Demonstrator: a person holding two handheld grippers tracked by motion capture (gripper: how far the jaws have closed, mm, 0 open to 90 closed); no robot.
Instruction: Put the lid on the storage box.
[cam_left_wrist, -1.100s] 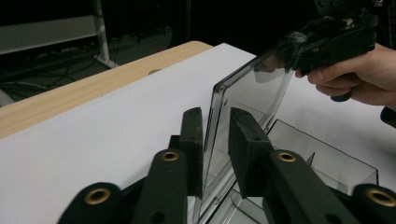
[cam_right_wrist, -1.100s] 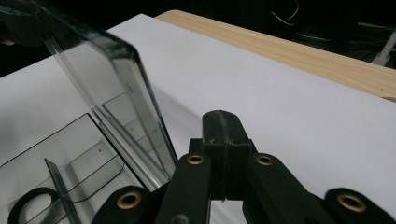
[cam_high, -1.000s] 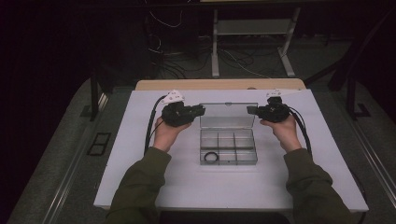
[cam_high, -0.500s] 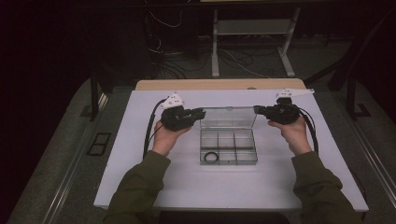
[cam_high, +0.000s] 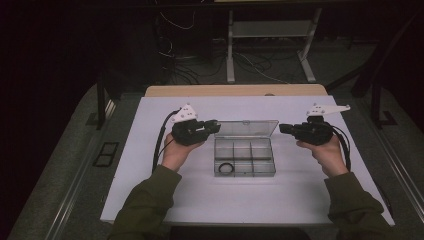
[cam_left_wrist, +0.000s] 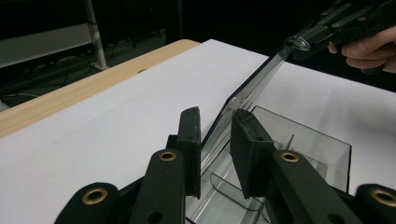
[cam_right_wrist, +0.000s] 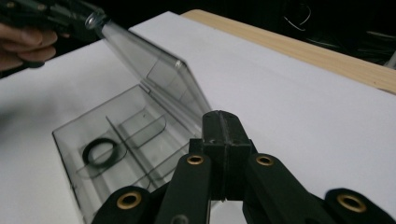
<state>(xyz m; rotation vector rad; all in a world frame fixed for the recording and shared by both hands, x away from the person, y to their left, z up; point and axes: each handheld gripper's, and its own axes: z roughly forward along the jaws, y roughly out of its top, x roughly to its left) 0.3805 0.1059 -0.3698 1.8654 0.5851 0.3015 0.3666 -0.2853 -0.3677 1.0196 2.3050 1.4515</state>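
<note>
**Clear box open on the white desk, a gripper at each end of its lid**

Nearest the person's edge of the desk (cam_high: 150, 200), two sleeved forearms come in, one toward each gripper. Just beyond them, about midway across the white top, sits the clear plastic box (cam_high: 245, 157), divided into small compartments. A black ring (cam_high: 226, 167) lies in the compartment at the box's near left corner.

The lid (cam_high: 248, 128) stands raised from the box's far side, tilted back toward the desk's far edge. The left gripper (cam_high: 212, 126) is at the lid's left end: its jaws straddle that edge with a narrow gap on either side, and they have just been opening a little, so the pads are not pressing on the plastic. The left gripper view shows the lid's edge (cam_left_wrist: 247, 91) running away between the two jaws.

The right gripper (cam_high: 283, 128) is just off the lid's right end, clear of the plastic, with its jaws closed flat together and holding nothing.

Beyond the white top, a strip of bare wood (cam_high: 235, 90) runs along the far edge.
</note>
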